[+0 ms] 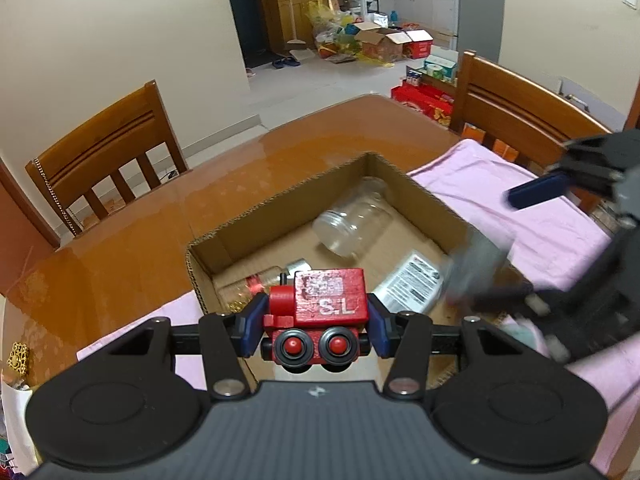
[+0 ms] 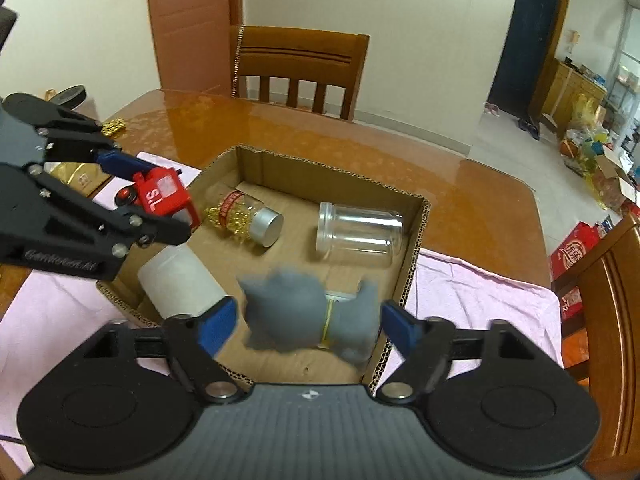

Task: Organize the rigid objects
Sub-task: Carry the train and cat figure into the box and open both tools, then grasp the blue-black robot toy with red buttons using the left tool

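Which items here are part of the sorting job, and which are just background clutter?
In play:
- cardboard box
- red toy train, clamped in the left tongs
- blurred grey object between the open right tongs, not gripped
- clear jar, gold-bead bottle, white bottle, all in the box

Lying about:
- pink cloth
- chairs
- boxes and bags on the floor

Red toy train (image 1: 324,312) w/ white letters, brown cardboard box (image 1: 420,196), pink cloth (image 1: 500,196).
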`<state>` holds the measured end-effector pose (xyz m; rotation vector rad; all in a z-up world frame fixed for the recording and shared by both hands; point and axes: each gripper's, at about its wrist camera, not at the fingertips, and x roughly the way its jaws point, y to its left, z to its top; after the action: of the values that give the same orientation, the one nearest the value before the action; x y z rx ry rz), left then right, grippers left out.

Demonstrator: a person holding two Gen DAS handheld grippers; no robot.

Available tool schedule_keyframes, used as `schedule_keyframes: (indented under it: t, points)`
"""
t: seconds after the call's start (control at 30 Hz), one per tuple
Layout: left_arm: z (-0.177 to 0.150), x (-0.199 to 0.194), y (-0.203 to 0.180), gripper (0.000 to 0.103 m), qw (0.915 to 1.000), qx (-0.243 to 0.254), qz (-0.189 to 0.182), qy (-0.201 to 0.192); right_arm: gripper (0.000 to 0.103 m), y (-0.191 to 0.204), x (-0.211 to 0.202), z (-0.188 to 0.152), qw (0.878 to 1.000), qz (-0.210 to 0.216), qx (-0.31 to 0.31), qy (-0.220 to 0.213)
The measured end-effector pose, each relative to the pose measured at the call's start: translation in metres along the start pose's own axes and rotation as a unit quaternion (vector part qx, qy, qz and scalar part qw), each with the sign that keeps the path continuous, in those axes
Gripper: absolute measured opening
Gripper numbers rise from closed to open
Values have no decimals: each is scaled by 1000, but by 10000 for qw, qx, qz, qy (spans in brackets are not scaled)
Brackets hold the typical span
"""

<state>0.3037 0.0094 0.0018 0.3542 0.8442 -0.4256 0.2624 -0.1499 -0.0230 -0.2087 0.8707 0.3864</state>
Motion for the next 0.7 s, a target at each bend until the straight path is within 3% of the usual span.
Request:
schedule_keyframes:
  t: [0.03,0.47,0.5,0.57,0.7]
  points:
    - [1,3,2,50,10000,-16,25,14,103,0,-2,-1,10000,28,32,-50]
    - [6,43,21,52,9993,-225,210,232,103,12,-30,-14,9998,-43,158,-146]
    - [5,44,21,55,9991,-249,257,225,103,11,-33,-14,9997,-55,193,-157]
    - [4,46,23,87,9989,-300,305,207,103,9,-35,-15,9995,-85,230,-196]
    - [0,41,24,93,9983,-389,418,104,103,4,-38,-18,9991,-221,311,-208]
